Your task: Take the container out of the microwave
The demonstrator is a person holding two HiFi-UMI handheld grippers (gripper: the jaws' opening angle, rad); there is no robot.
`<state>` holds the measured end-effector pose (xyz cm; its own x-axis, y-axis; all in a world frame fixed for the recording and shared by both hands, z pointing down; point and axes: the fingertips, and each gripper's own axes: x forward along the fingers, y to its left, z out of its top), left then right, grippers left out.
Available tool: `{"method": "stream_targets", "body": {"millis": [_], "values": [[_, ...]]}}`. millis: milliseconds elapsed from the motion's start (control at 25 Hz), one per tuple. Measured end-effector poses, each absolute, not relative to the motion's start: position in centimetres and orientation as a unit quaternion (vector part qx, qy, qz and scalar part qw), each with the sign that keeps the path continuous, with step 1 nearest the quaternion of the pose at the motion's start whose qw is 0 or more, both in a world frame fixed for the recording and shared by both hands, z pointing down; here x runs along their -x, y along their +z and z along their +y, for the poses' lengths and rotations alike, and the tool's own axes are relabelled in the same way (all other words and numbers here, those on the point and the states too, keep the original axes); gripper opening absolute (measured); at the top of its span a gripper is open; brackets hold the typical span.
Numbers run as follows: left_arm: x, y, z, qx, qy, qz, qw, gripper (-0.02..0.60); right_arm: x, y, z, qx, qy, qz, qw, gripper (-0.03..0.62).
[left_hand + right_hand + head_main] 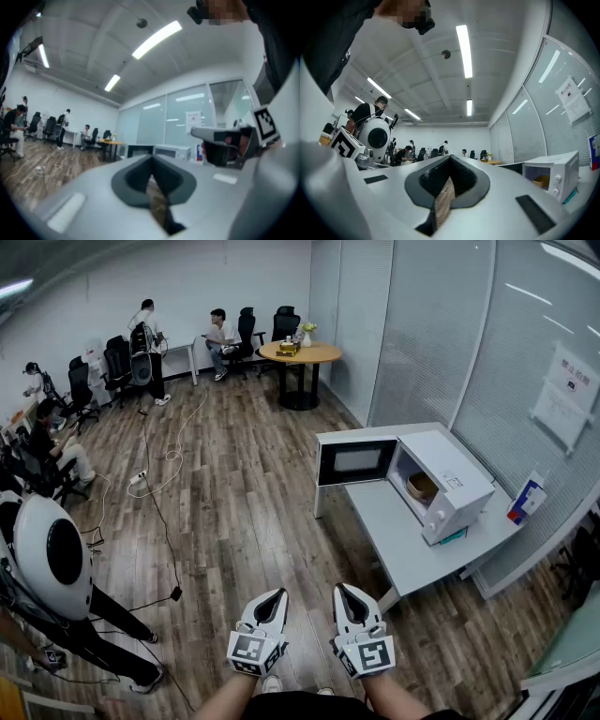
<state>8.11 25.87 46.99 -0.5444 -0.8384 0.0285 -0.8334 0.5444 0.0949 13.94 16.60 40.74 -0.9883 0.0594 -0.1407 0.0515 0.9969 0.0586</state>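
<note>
The person stands on the wood floor (pixel 234 521), well back from the white surface (pixel 398 549) that carries the microwave (pixel 455 484). Its door (pixel 356 461) is swung fully open to the left. The container (pixel 421 487), a tan bowl-like thing, sits inside the cavity, untouched.

Both hands are held low in front of the body, near each other and pointing roughly level. The left tongs (pixel 277 596) are closed tight, tips meeting with nothing between them. The right tongs (pixel 344 592) look closed and empty too; only floor shows through the slit behind their pads. From the right gripper view the microwave (pixel 551 176) is off to the right, with the container (pixel 541 180) showing as a yellowish shape in the opening.

I'd say this is the very start: the approach, with the door already out of the way and the reach not yet begun. The next move calls for stepping up to the surface and spreading one pair of tongs. They would then go in level through the opening, clear of the door and the cavity walls, to close on the container's rim. Going in tilted could tip the container or knock it deeper.
</note>
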Motion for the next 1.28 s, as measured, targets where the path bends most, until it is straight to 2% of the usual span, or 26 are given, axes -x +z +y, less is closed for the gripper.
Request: {"method": "stream_targets", "body": {"millis": [320, 760, 1280], "values": [[-7.6, 45.4, 26.3, -0.465, -0.01, -0.885, 0.006, 0.005, -13.2, 39.9, 17.7, -0.046, 0.027, 0.995, 0.083, -0.002], [-6.2, 46.1, 28.4, -0.478, -0.022, -0.878, 0.012, 0.005, -11.7, 39.2, 21.0, -0.061, 0.027, 0.992, 0.104, -0.002], [-3.0, 47.1, 32.1, -0.494, -0.032, -0.868, 0.021, 0.005, -8.6, 40.6, 24.7, -0.052, 0.028, 0.995, 0.08, -0.002]]}}
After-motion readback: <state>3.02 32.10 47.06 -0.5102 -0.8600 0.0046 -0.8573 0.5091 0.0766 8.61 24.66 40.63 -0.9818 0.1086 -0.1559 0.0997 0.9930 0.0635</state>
